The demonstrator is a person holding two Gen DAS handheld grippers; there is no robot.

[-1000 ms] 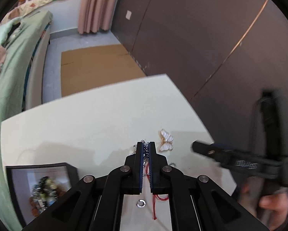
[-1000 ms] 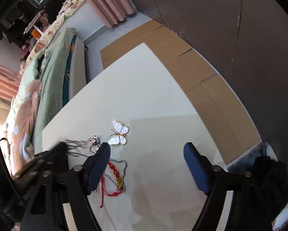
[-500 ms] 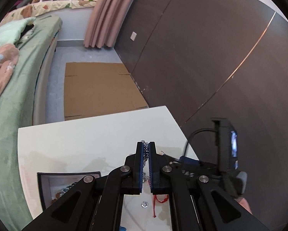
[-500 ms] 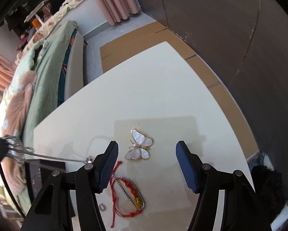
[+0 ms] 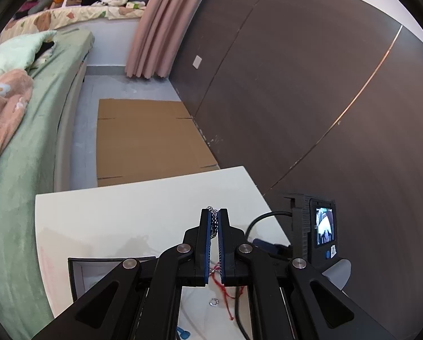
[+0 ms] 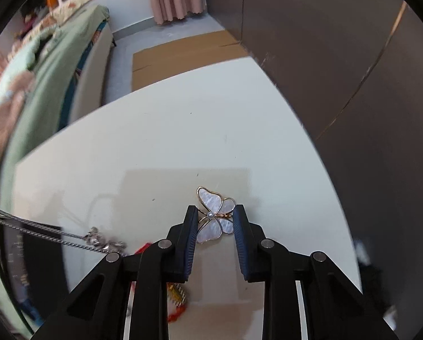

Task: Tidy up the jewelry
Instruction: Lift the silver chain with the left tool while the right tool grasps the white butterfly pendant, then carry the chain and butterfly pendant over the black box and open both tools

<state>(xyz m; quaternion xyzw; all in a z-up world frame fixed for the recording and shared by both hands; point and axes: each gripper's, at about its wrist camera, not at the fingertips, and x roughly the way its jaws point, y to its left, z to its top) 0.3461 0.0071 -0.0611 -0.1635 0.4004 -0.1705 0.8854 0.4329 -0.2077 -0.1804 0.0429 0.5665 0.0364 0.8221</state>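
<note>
Mid-task: the left gripper [image 5: 215, 221] pinches a silver chain necklace [image 5: 213, 222] lifted beside the black tray [image 5: 75, 277], while the right gripper [image 6: 215, 223] is closing around the butterfly brooch [image 6: 213, 216]; the red cord bracelet [image 5: 225, 294] and small ring [image 5: 213, 302] remain nearby.

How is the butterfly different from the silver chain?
The butterfly is flat, pearly white with a gold rim; the silver chain is long, thin and twisted. The butterfly lies on the table between the closing right claw; the chain is stretched up off it, its end pinched in the shut left claw. Both are jewelry.
</note>
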